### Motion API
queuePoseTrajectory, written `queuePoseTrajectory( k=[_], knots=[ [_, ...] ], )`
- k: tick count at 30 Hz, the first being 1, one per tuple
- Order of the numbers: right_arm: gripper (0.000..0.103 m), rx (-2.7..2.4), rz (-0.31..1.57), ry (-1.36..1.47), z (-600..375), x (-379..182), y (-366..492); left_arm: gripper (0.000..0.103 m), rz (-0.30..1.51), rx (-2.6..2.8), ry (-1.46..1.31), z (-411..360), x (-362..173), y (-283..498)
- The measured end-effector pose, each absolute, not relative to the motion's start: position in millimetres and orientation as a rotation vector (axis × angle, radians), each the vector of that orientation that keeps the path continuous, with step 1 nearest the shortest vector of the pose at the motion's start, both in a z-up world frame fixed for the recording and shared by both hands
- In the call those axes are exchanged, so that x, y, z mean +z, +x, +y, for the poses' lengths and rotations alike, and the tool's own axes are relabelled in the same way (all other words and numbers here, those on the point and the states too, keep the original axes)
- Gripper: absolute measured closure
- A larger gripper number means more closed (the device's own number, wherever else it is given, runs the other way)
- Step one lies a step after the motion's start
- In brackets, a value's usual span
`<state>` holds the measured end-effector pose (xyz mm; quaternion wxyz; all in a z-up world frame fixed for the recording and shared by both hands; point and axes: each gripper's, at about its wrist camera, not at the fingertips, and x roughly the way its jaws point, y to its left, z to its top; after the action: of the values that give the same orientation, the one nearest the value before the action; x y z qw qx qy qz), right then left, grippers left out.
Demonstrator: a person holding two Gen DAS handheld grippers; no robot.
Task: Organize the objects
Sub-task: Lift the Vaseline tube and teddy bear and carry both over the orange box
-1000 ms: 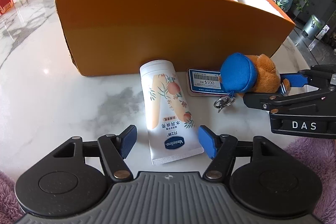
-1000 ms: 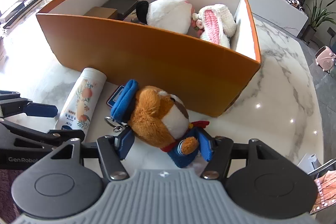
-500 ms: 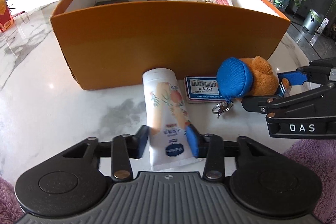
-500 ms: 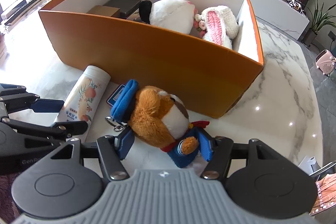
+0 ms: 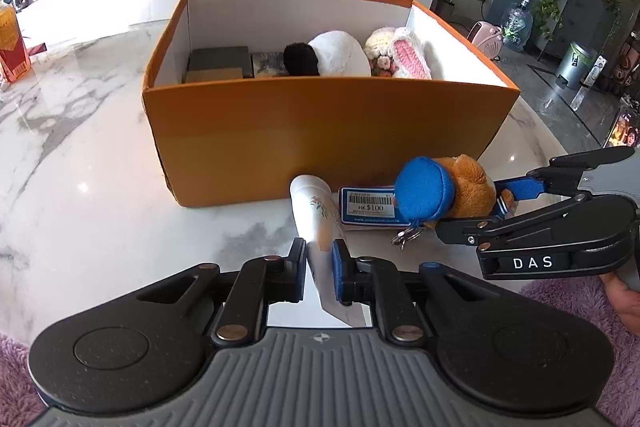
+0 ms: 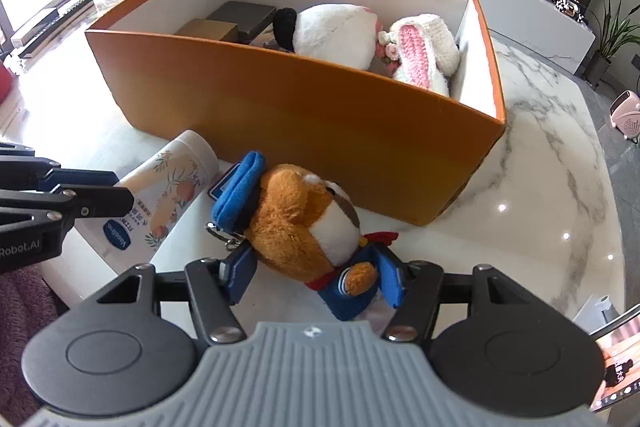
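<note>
Left gripper (image 5: 319,259): jaws have just been closing and now pinch the flat crimped end of the lotion tube (image 6: 168,195); tube tilted, its capped end pointing toward the orange box (image 5: 320,131) and lying close to the box's near wall; whether the cap end touches the bench (image 5: 80,187) I cannot tell.

Right gripper (image 6: 316,277): jaws about half wide, set on either side of the lower body of the plush toy (image 6: 304,223); blue pads look to be in contact with its blue clothing; toy lies on the marble bench just in front of the box, blue cap (image 5: 424,193) toward the tube.

Price tag (image 5: 370,205) with barcode lies between tube and toy; metal clip (image 5: 406,237) hangs at the cap.

Inside box: white plush with black part (image 6: 332,31), knitted pink-and-white item (image 6: 416,55), flat dark box (image 6: 244,15), small tan box (image 6: 208,29).
</note>
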<state>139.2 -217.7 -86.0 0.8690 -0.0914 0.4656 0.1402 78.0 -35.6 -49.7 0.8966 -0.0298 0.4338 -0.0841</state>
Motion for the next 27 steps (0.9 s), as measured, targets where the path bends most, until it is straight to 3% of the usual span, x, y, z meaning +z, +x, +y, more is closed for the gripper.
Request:
queuePoseTrajectory(
  k=[15,27],
  knots=[
    [0.043,0.363,0.956,-0.091,-218,-81,131,0.090,0.821,-0.174,-0.062,-16,-7,80],
    [0.043,0.448,0.983,0.005,-217,-84,132,0.089,0.856,-0.224,-0.041,-29,-28,95]
  ],
)
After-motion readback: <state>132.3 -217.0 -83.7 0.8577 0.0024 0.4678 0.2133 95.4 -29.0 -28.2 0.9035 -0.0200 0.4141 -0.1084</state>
